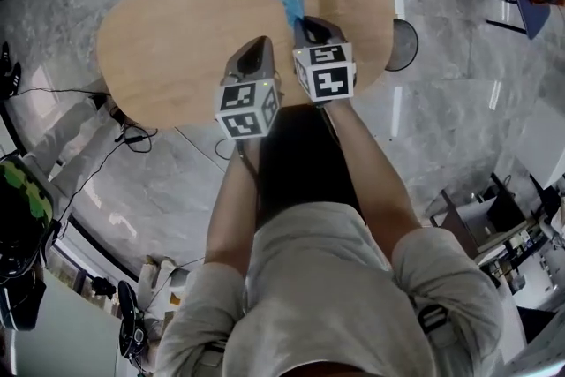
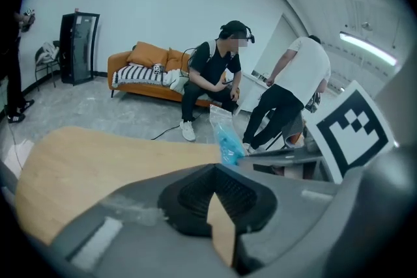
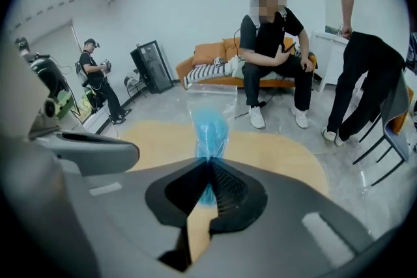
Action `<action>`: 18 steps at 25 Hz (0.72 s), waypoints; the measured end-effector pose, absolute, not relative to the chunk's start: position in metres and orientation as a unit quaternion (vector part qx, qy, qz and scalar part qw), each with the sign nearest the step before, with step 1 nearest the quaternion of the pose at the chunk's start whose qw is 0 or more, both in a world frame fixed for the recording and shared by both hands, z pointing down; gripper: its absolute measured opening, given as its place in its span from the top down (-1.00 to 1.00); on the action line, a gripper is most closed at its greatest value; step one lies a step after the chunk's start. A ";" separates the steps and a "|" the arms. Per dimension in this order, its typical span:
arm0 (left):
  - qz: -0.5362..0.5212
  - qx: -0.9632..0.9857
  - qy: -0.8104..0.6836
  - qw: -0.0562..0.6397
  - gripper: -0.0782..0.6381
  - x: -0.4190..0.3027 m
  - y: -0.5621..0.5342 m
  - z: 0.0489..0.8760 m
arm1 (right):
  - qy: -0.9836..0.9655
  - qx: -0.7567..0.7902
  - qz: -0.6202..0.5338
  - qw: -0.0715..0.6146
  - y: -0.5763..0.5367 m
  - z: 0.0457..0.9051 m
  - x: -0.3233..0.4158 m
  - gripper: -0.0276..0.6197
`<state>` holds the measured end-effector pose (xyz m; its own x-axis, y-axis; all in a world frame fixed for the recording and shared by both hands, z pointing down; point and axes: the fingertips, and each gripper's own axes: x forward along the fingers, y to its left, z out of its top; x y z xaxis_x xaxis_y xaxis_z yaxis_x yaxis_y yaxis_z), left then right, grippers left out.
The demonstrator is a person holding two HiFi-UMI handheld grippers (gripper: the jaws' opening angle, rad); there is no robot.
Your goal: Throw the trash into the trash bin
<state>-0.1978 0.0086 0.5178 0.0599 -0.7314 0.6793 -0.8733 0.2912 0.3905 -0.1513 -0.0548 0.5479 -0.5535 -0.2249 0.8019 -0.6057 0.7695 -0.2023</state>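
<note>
The trash is a crumpled clear-and-blue plastic bag (image 1: 290, 6). My right gripper (image 1: 305, 24) is shut on it, and its pads pinch the bag's lower end (image 3: 210, 130), so the bag stands up past the fingertips over the wooden table (image 1: 177, 40). In the left gripper view the same bag (image 2: 228, 140) shows at the right, beyond my right gripper's jaw. My left gripper (image 1: 258, 47) hangs beside the right one, above the table's near edge. Its jaws (image 2: 212, 169) are shut with nothing between them. A round dark-grey shape (image 1: 403, 44), perhaps a bin, sits on the floor by the table's right edge.
A seated person (image 3: 270, 42) is on an orange sofa (image 2: 140, 62) beyond the table, and another person (image 2: 290, 91) stands by a chair at the right. Cables (image 1: 132, 137) trail over the marble floor to the left. A black cabinet (image 2: 78, 45) stands against the far wall.
</note>
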 end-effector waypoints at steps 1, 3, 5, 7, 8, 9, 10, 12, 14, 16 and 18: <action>0.082 0.592 -0.681 0.424 0.73 -0.198 0.011 0.508 | -0.851 0.247 0.234 0.401 -0.050 0.537 -0.149 0.85; 0.081 0.599 -0.681 0.413 0.73 -0.204 0.014 0.492 | -0.854 0.256 0.231 0.389 -0.042 0.518 -0.152 0.85; 0.079 0.608 -0.682 0.399 0.73 -0.217 0.011 0.481 | -0.860 0.265 0.226 0.374 -0.040 0.502 -0.162 0.85; 0.073 0.616 -0.681 0.388 0.73 -0.224 0.008 0.471 | -0.864 0.274 0.219 0.362 -0.040 0.487 -0.169 0.85; 0.071 0.621 -0.680 0.383 0.73 -0.225 0.008 0.465 | -0.865 0.279 0.216 0.356 -0.038 0.479 -0.170 0.85; 0.068 0.627 -0.679 0.377 0.73 -0.223 0.009 0.460 | -0.867 0.284 0.212 0.350 -0.036 0.471 -0.169 0.85; 0.066 0.632 -0.677 0.372 0.73 -0.220 0.011 0.455 | -0.869 0.289 0.208 0.344 -0.033 0.463 -0.167 0.85; 0.061 0.642 -0.674 0.361 0.73 -0.208 0.014 0.444 | -0.872 0.299 0.199 0.334 -0.030 0.446 -0.157 0.85; 0.057 0.651 -0.670 0.352 0.73 -0.193 0.016 0.435 | -0.873 0.310 0.190 0.326 -0.028 0.433 -0.141 0.85; 0.058 0.661 -0.663 0.347 0.73 -0.180 0.019 0.430 | -0.873 0.320 0.184 0.319 -0.023 0.424 -0.125 0.85; 0.063 0.671 -0.654 0.344 0.73 -0.172 0.019 0.432 | -0.871 0.332 0.183 0.312 -0.019 0.419 -0.113 0.85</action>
